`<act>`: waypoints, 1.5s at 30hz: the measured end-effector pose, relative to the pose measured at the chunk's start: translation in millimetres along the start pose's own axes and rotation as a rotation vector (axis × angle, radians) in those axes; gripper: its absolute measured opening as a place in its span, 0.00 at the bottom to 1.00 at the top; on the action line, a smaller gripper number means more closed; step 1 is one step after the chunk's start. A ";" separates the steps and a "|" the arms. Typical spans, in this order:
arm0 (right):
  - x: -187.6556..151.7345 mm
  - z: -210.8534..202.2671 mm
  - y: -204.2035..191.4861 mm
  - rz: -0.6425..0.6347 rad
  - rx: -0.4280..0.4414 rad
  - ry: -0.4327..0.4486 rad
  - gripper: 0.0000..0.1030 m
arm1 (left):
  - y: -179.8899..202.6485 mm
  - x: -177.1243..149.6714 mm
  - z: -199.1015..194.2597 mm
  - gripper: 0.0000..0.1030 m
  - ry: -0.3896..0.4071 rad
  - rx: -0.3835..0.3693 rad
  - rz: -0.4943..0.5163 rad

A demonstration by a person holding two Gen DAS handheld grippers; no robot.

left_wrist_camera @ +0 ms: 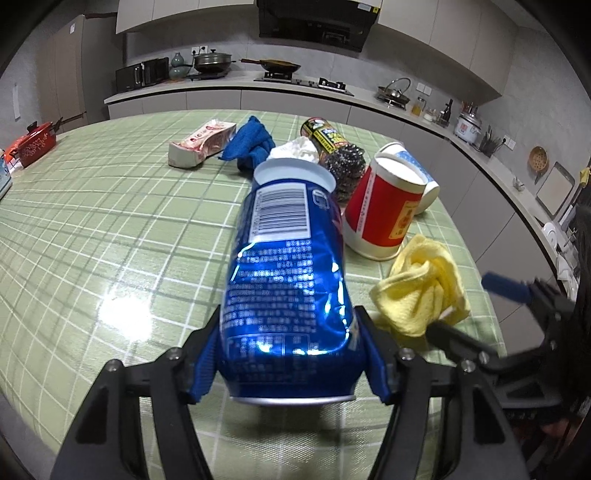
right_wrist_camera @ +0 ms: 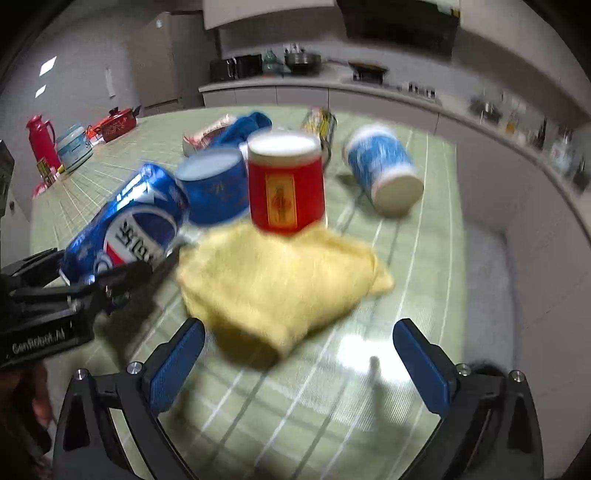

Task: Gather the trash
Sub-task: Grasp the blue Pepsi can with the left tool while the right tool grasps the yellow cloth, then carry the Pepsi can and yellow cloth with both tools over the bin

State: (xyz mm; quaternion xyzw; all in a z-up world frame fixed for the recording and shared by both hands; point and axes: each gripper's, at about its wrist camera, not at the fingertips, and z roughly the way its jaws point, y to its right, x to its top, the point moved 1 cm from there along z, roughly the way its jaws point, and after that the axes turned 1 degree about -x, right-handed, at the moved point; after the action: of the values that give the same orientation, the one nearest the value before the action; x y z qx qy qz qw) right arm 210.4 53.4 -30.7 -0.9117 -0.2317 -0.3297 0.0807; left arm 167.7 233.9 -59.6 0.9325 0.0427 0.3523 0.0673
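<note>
The left claw (left_wrist_camera: 288, 354) pinched a dented blue can (left_wrist_camera: 288, 288) over the tabletop (left_wrist_camera: 110, 240), its lower end cut off from sight. The right claw (right_wrist_camera: 299, 354) gaped empty over a blurred yellow cloth (right_wrist_camera: 280, 284).

I am looking into a home kitchen. A long grey counter (left_wrist_camera: 236, 86) runs along the far wall and curves down the right side, under pale wall cupboards (left_wrist_camera: 443, 33). On it stand a gas hob (left_wrist_camera: 306, 79) with a frying pan (left_wrist_camera: 280, 66), a lidded pot (left_wrist_camera: 213, 61) and a rice cooker (left_wrist_camera: 469, 127). A black extractor hood (left_wrist_camera: 317, 22) hangs above. Near me is a table with a green checked cloth (left_wrist_camera: 92, 229).
</note>
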 end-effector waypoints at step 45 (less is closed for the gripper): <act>-60.0 -103.8 120.1 0.192 -0.053 0.051 0.46 | 142.5 -9.3 -24.8 0.65 0.034 -0.094 0.144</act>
State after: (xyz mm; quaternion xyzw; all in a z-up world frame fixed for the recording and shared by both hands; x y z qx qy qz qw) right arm 168.5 -105.6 11.5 -0.9229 -0.1323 -0.3493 0.0937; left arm 148.9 94.4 -25.0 0.9228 -0.0401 0.3736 0.0848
